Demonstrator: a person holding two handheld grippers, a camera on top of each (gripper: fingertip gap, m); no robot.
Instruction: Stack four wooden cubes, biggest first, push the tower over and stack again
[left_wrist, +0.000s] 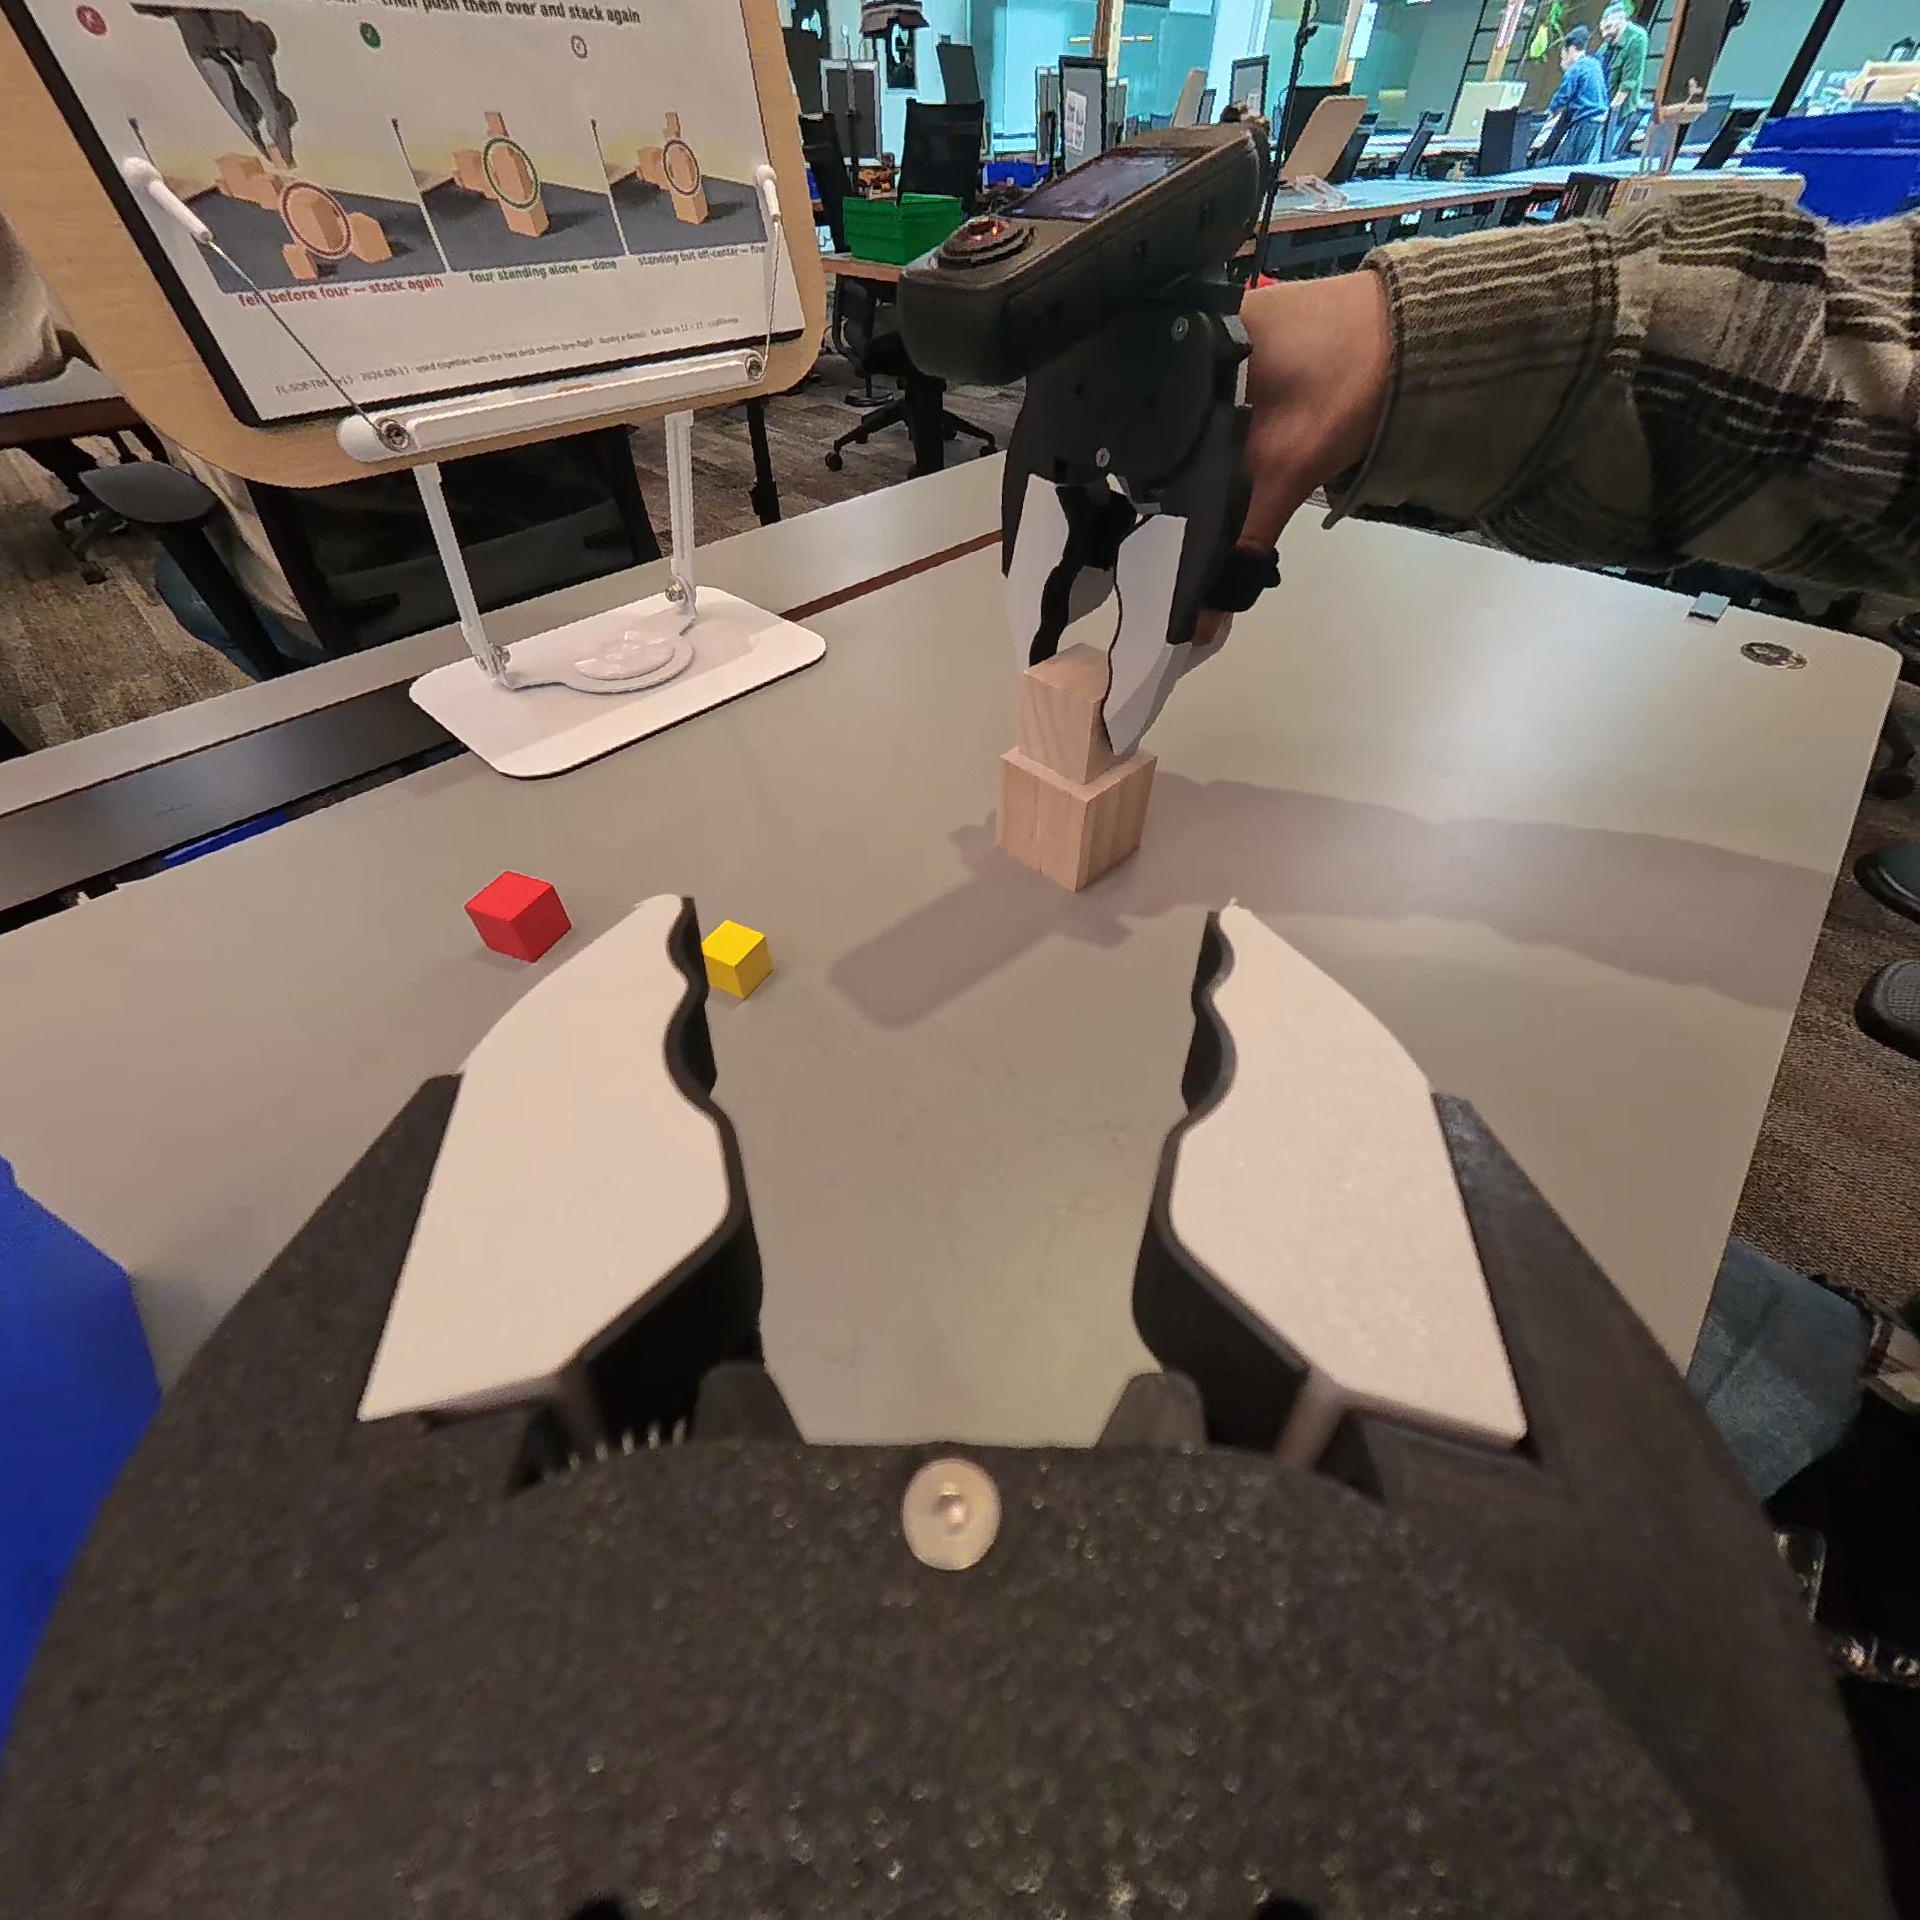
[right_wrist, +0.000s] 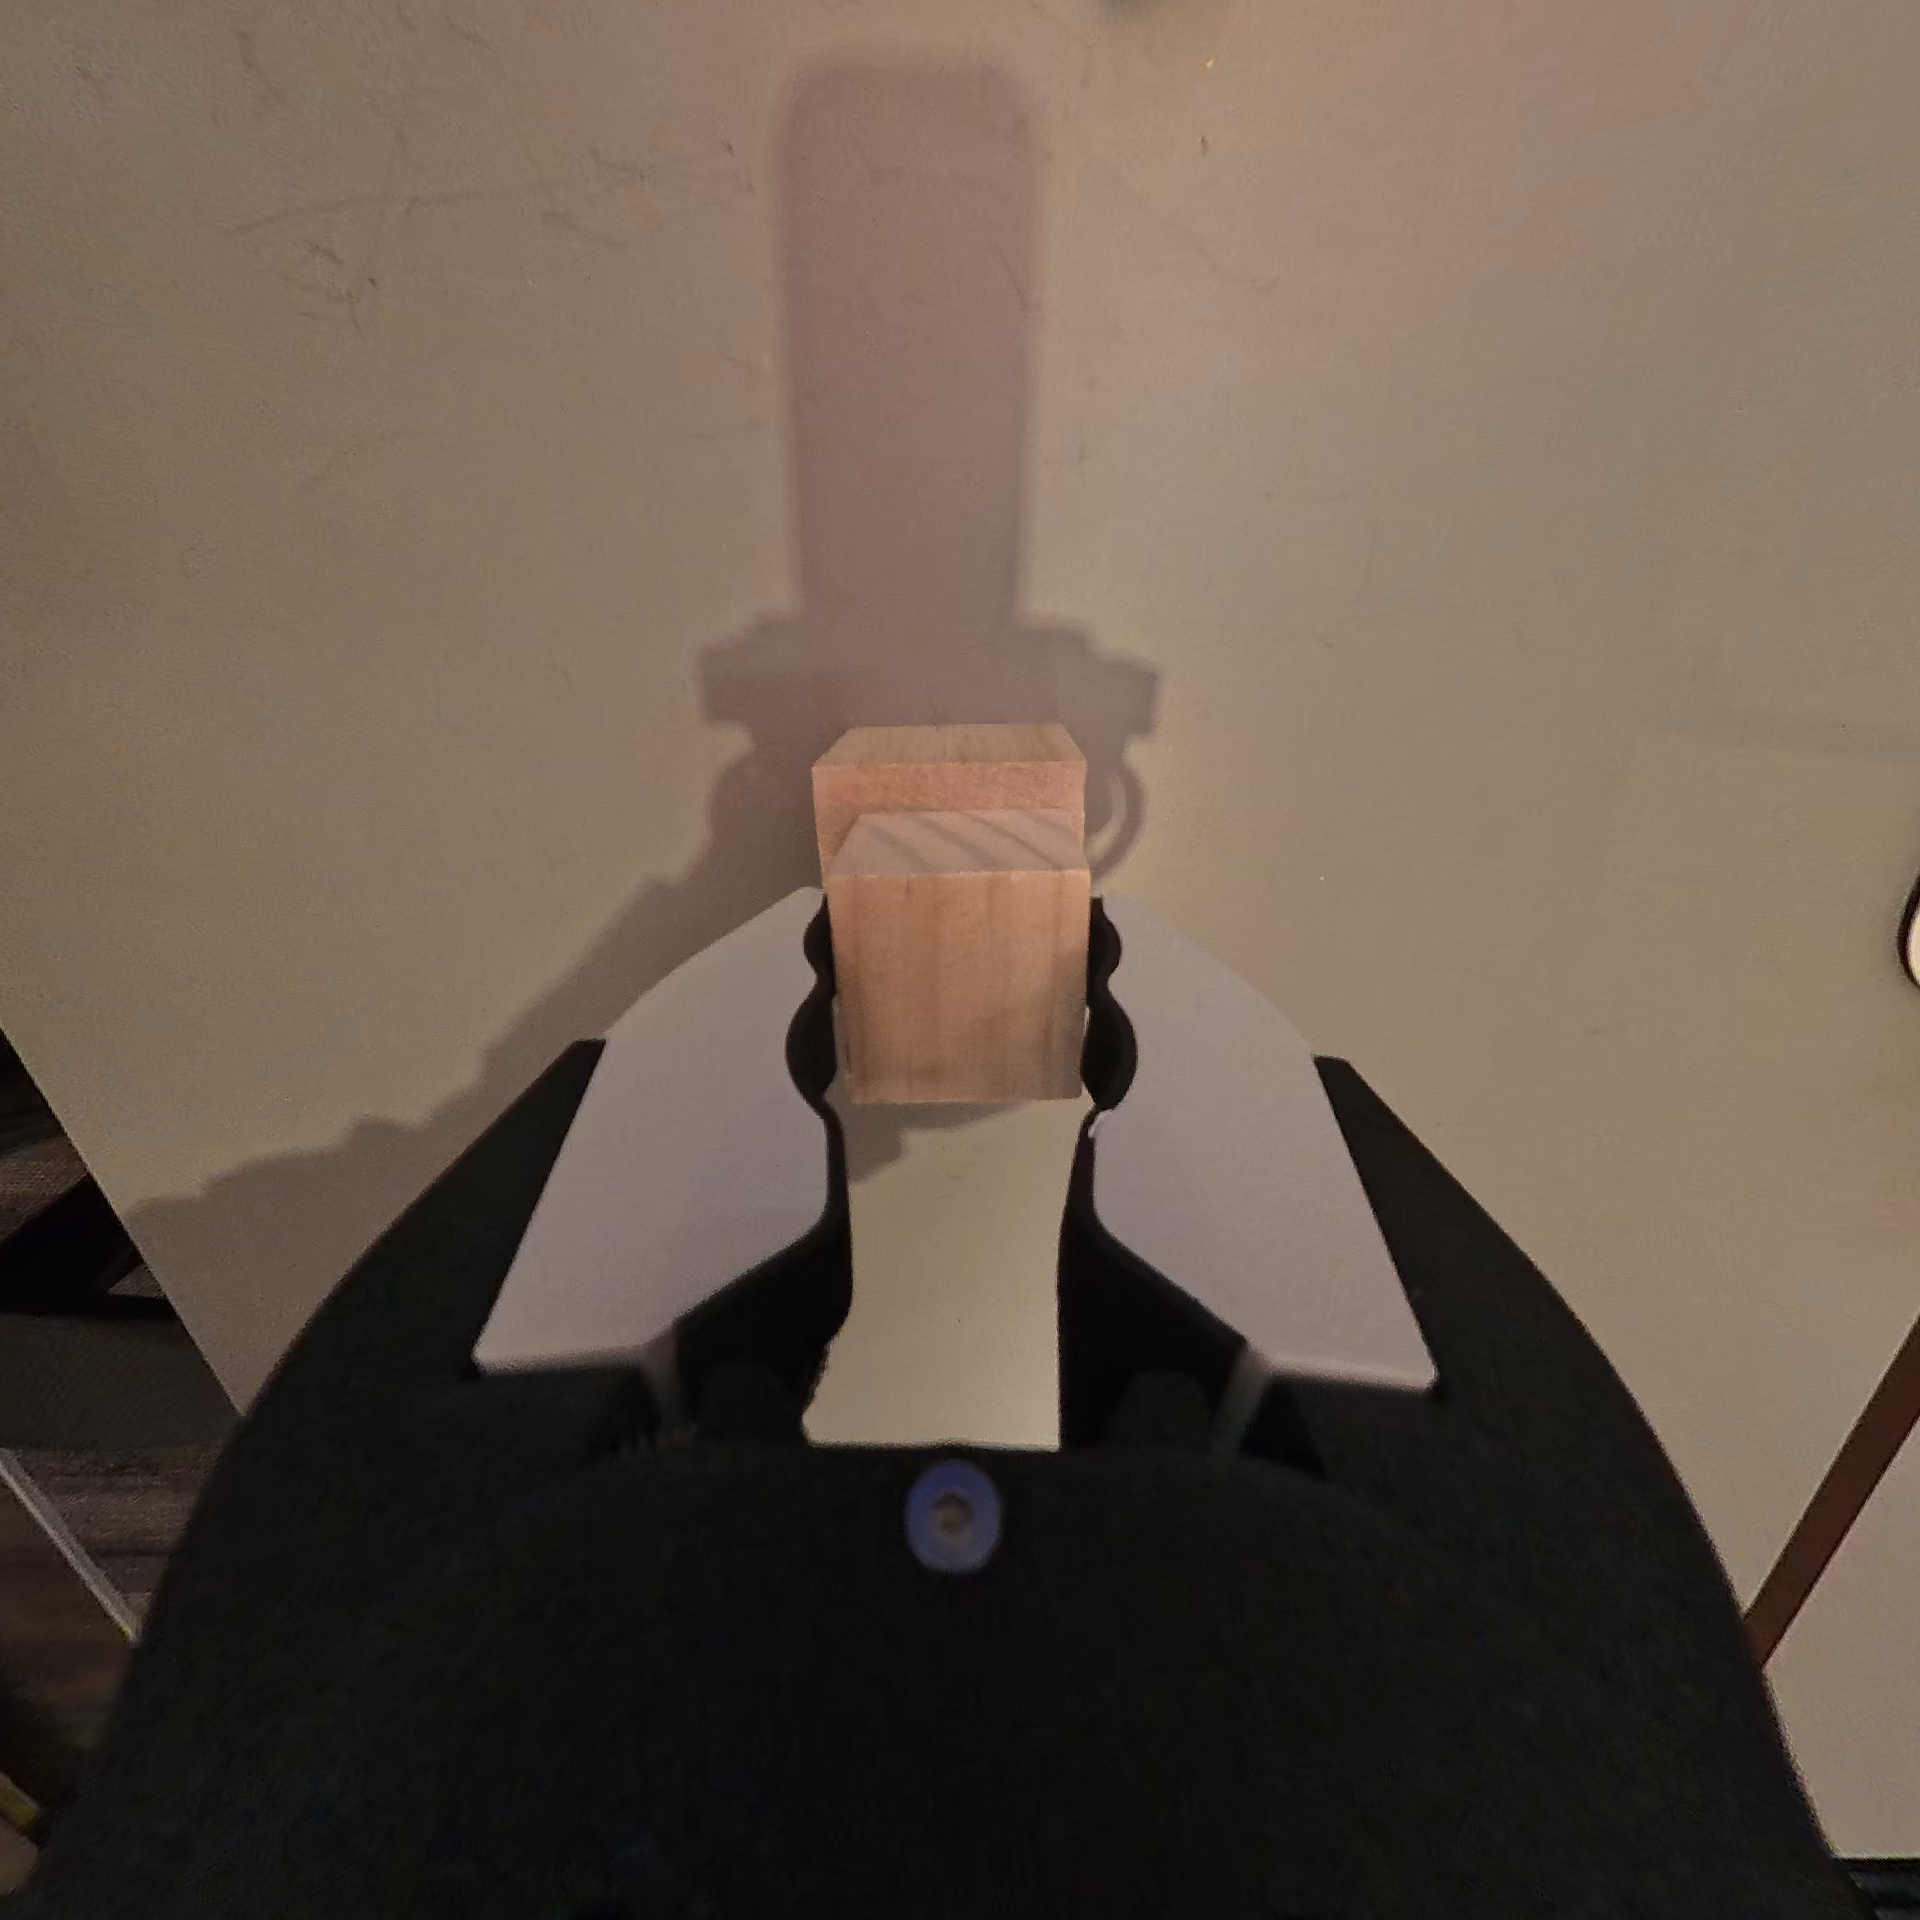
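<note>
The red cube (left_wrist: 517, 914) and yellow cube (left_wrist: 737, 958) wait on the surface (left_wrist: 1455, 727). The left tool (left_wrist: 951, 987) is spread and empty. The right tool (left_wrist: 1091, 681) pinches the smaller wooden cube (left_wrist: 1060, 707) on the big wooden cube (left_wrist: 1075, 816). Two stacked, two left.

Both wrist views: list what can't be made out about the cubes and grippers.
- Seat of small cube on big cube: touching or just above cannot be told; the right gripper hides its far side in the left wrist view.
- Big cube: right wrist view, mostly behind the small cube.
- Red cube and yellow cube: outside the right wrist view.
- Left gripper: not in the right wrist view.
</note>
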